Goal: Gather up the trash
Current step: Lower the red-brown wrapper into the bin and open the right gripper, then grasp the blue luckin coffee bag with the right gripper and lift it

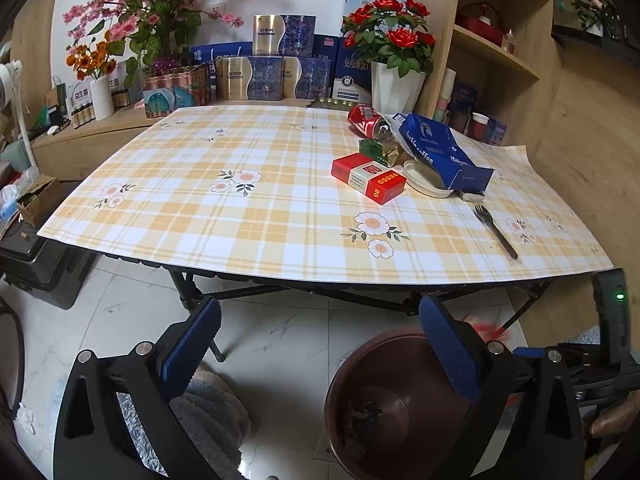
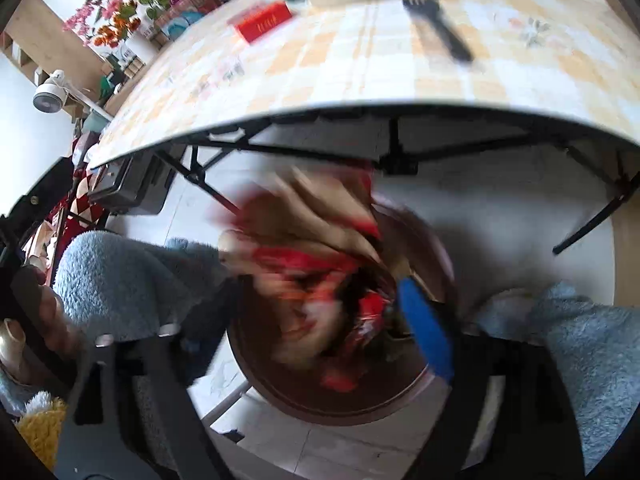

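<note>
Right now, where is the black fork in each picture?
Left wrist view: the black fork lies near the right end of the checked table, close to its front edge.
Right wrist view: the black fork is at the top, right of centre, blurred.
Shared landmark: the red box sits to the left of the fork in both.

Folding table (image 1: 280, 208) in a yellow plaid floral cloth across mid-frame, with trash clustered at upper right: crushed red can (image 1: 366, 120), blue coffee bag (image 1: 440, 148) lying over a white lid (image 1: 424, 178), small green packet (image 1: 378, 151), red cigarette box (image 1: 368, 176), and a black fork (image 1: 496, 231) apart at the right. Along the bottom, left gripper (image 1: 320, 344) with blue-padded fingers (image 1: 192, 340) spread wide, empty. Dark brown bin (image 1: 360, 400) on white floor tile at lower right, behind the right-hand finger.
</note>
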### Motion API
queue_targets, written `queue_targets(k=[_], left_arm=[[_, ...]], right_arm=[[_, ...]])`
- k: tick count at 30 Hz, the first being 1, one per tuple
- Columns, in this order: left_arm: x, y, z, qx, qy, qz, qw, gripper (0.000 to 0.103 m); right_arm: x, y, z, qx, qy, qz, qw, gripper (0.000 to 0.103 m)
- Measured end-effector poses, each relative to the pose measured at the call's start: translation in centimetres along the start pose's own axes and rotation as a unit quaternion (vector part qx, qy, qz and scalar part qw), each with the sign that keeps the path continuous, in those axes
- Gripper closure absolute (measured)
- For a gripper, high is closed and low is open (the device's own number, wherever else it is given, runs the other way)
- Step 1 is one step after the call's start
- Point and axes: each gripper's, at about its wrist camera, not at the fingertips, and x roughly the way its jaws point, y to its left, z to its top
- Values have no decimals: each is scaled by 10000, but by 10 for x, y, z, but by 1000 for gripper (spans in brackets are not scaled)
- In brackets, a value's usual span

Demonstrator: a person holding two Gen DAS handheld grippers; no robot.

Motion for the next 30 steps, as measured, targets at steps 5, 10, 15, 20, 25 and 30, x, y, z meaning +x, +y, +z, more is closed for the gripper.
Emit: queue_targets(k=[5, 10, 15, 20, 25, 30], left_arm=[[3, 6, 0, -194, 80, 104, 9997, 6], [-2, 6, 1, -215, -10, 154, 9996, 6], [-4, 4, 12, -188, -14, 177, 9997, 6], [0, 4, 35, -81, -222, 142, 9996, 6], [15, 13, 58, -249, -235, 233, 9991, 6], [25, 27, 74, -378, -220, 366, 9984, 6]], right_arm=[[-18, 6, 2, -176, -502, -144, 9985, 8], [-30, 5, 5, -190, -840, -356, 9957, 6], [-49, -5, 14, -78, -1193, -617, 9909, 6], [-65, -15, 46, -264, -1320, -1047, 9853, 6], [-67, -21, 96, -496, -1301, -1375, 9807, 6], [-47, -12, 164, -903, -1110, -1680, 9754, 6]])
